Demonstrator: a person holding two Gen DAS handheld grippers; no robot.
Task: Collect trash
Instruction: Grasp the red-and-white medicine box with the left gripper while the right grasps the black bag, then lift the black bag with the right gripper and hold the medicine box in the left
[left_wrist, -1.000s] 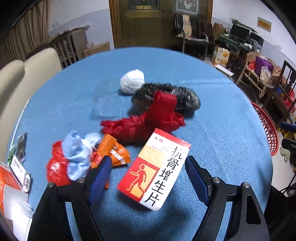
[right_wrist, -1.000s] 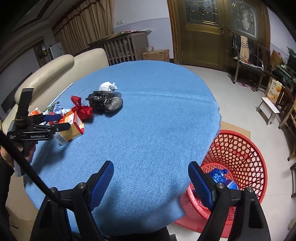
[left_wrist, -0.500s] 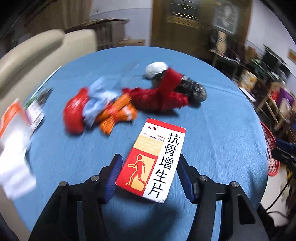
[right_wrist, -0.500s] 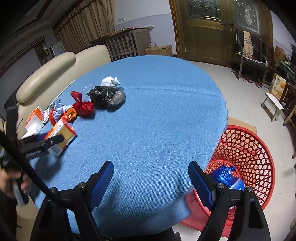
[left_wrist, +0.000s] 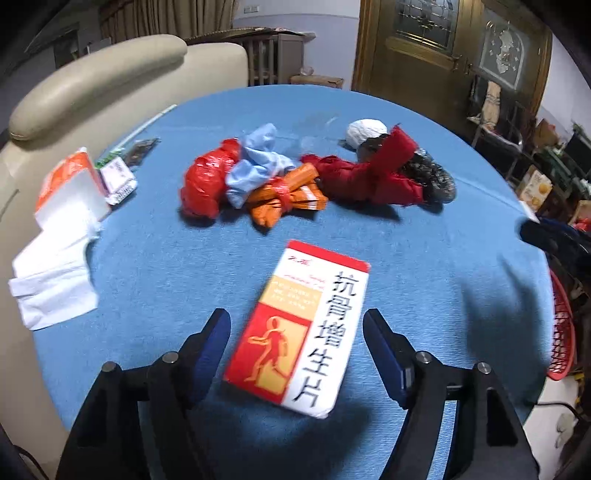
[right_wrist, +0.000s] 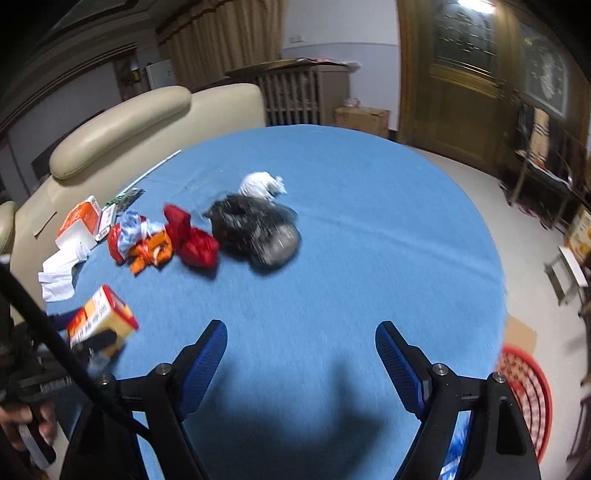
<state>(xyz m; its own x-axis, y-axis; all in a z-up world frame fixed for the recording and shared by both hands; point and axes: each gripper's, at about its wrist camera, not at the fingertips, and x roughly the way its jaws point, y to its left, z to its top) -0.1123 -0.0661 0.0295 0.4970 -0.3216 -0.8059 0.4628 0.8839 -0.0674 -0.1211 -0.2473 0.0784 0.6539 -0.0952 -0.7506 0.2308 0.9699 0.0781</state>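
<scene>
While the left gripper (left_wrist: 295, 328) straddles the medicine box (left_wrist: 300, 326) on the blue counter (left_wrist: 424, 258), its fingers (left_wrist: 210, 347) sit wide, gaps both sides, not gripping. Right gripper (right_wrist: 301, 354) hovers with fingers spread, nothing between them. Red basket (right_wrist: 528, 387) is on the floor off the counter's edge; contents can't be made out. Remaining trash: red bag (left_wrist: 369, 177), black bag (right_wrist: 258, 229), white wad (left_wrist: 365, 131).

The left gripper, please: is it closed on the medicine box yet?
Open: the left gripper straddles the medicine box, gaps showing beside both fingers.
</scene>
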